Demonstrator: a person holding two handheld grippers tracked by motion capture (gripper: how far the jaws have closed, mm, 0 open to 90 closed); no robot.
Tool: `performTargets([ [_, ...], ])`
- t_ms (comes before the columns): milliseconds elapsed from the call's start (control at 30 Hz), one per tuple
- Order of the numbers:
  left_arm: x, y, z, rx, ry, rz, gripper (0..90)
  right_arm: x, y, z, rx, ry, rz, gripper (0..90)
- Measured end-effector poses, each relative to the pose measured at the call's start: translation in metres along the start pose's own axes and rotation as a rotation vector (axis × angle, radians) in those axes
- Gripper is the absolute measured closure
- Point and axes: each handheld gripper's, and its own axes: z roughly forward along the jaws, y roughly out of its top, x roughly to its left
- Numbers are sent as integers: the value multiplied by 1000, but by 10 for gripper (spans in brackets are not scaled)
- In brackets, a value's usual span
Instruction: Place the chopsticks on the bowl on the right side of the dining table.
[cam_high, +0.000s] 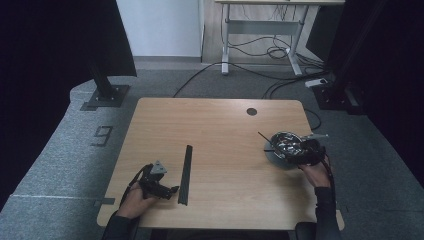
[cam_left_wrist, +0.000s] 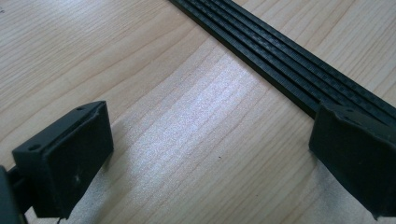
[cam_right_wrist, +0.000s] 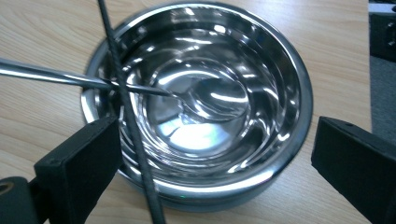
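Right gripper (cam_right_wrist: 210, 163) fingers wide open astride steel bowl (cam_right_wrist: 261, 56) at frame centre; left gripper (cam_left_wrist: 210, 158) fingers wide open, empty, beside black strip (cam_left_wrist: 280, 60) at upper right.

Between the right fingers (cam_right_wrist: 79, 168), a glossy polished metal bowl (cam_right_wrist: 261, 84); beside the left fingers (cam_left_wrist: 65, 163), a matt ribbed black strip (cam_left_wrist: 289, 65); pale smooth wood table (cam_left_wrist: 140, 56).

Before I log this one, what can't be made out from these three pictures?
- Steel bowl: in the high view the right tongs and hand cover most of it.
- Thin black rod: both ends cut off by the right gripper view's edges.
- Spoon: handle end cut off by the left edge.
- Black strip: ends outside the left gripper view; the far pad overlaps it, contact unclear.
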Motion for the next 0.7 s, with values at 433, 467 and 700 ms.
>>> performTargets([
  [433,0,0,0,0,0,0,0,-16,-4,-1,3,-63,30,47],
  [467,0,0,0,0,0,-1,0,-18,-4,-1,1,-69,37,48],
  [700,0,0,0,0,0,0,0,-29,-5,-2,-19,-94,67,56],
])
